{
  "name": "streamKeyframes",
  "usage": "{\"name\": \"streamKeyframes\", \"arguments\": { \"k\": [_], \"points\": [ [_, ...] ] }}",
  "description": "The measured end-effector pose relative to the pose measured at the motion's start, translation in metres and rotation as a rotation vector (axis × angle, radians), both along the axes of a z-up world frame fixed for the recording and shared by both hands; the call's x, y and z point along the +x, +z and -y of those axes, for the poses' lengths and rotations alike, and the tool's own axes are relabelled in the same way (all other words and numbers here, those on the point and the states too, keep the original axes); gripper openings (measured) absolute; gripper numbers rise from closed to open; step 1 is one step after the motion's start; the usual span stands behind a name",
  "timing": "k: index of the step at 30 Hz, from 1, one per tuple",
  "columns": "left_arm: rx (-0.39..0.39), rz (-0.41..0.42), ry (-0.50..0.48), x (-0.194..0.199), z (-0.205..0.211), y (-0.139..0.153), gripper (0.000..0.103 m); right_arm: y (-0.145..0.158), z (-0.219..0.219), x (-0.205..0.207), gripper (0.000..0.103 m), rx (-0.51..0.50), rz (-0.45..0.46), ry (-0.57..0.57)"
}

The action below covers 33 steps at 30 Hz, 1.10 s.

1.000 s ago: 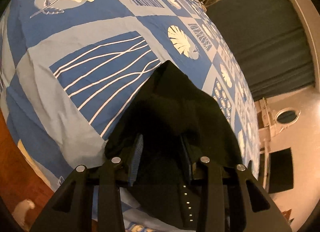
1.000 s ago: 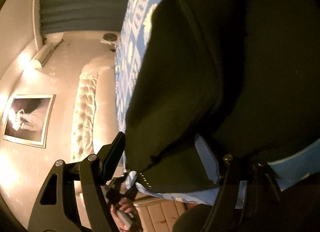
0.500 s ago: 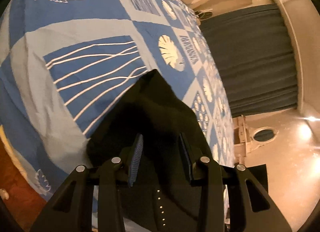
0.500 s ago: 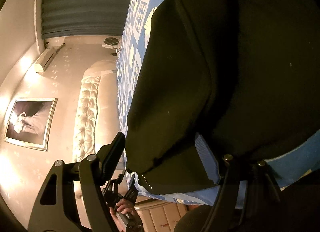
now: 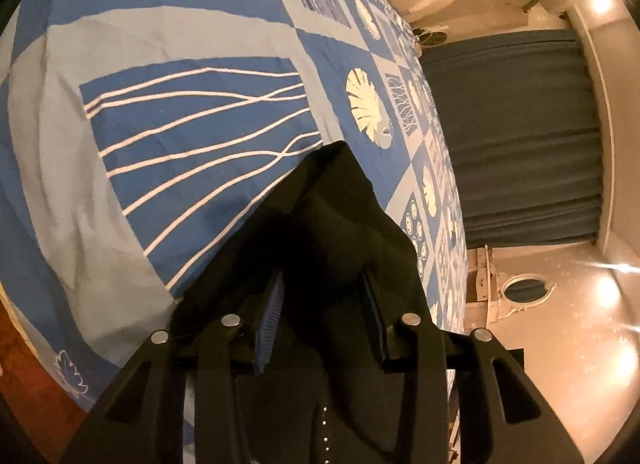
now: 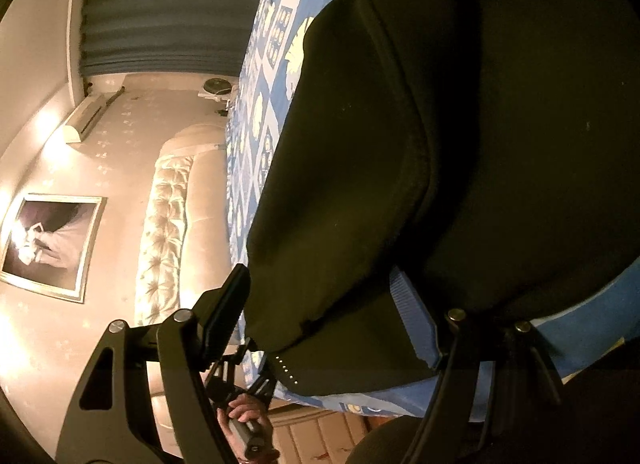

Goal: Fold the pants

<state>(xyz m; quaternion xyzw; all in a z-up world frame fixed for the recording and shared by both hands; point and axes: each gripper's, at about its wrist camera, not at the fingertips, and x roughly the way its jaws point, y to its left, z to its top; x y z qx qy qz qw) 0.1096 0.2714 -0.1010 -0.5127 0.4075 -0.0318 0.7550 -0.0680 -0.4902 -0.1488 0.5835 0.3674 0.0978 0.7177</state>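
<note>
Now both grippers' fingers spread around black pants (image 5: 340, 248)

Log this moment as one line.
fold pants | left tongs: open over black pants | right tongs: open, straddling pants | blue bedspread

My left wrist camera sits just behind the left gripper (image 5: 322, 316), close above the black pants (image 5: 320, 224), facing ahead over the blue bedspread (image 5: 192, 112) to the curtain (image 5: 520, 136). My right wrist camera looks along the right gripper (image 6: 320, 304), pressed so near the pants (image 6: 480, 124) that I can hardly judge its tilt. Both share pants, bedspread (image 6: 260, 112) and curtain (image 6: 168, 12).
</note>
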Motion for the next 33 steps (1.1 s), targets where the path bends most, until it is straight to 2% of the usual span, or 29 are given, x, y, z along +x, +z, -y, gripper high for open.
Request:
{"name": "streamKeyframes", "arguments": {
  "k": [1, 9, 10, 11, 12, 13, 14, 17, 21, 24, 28, 33],
  "points": [
    [0.007, -0.008, -0.011, 0.002, 0.002, 0.0, 0.018, 0.001, -0.001, 0.0, 0.072, -0.005, -0.002, 0.0],
    [0.042, -0.015, -0.02, 0.004, 0.004, 0.0, 0.017, 0.002, -0.004, 0.005, 0.071, -0.051, -0.026, -0.011],
    [0.052, -0.018, -0.021, 0.005, 0.005, 0.0, 0.017, 0.003, -0.005, 0.009, 0.057, -0.058, -0.01, 0.005],
    [0.057, -0.018, -0.023, 0.005, 0.005, 0.001, 0.017, 0.003, -0.006, 0.013, 0.038, -0.073, -0.001, 0.025],
    [0.058, -0.016, -0.024, 0.006, 0.005, 0.001, 0.017, 0.0, -0.006, 0.018, 0.03, -0.089, -0.003, 0.039],
    [0.06, -0.015, -0.025, 0.007, 0.005, 0.001, 0.017, -0.004, -0.005, 0.02, 0.016, -0.091, -0.016, 0.042],
    [0.061, -0.015, -0.025, 0.008, 0.005, 0.002, 0.017, -0.01, -0.002, 0.022, 0.011, -0.076, -0.033, 0.041],
    [0.074, -0.008, -0.026, 0.007, 0.006, 0.008, 0.015, -0.01, 0.001, 0.017, 0.009, -0.048, -0.022, 0.042],
    [0.081, 0.033, -0.026, -0.003, 0.003, 0.024, 0.013, 0.021, 0.0, 0.003, 0.008, -0.061, 0.071, 0.087],
    [0.088, 0.055, -0.031, -0.016, 0.0, 0.035, 0.013, 0.033, 0.004, -0.011, 0.008, -0.072, 0.101, 0.115],
    [0.11, 0.053, -0.032, -0.035, -0.004, 0.035, 0.013, 0.019, 0.007, -0.034, 0.008, -0.074, 0.049, 0.154],
    [0.112, -0.015, -0.036, -0.049, -0.008, 0.006, 0.013, -0.013, 0.009, -0.048, 0.008, -0.082, -0.046, 0.155]
  ]
}}
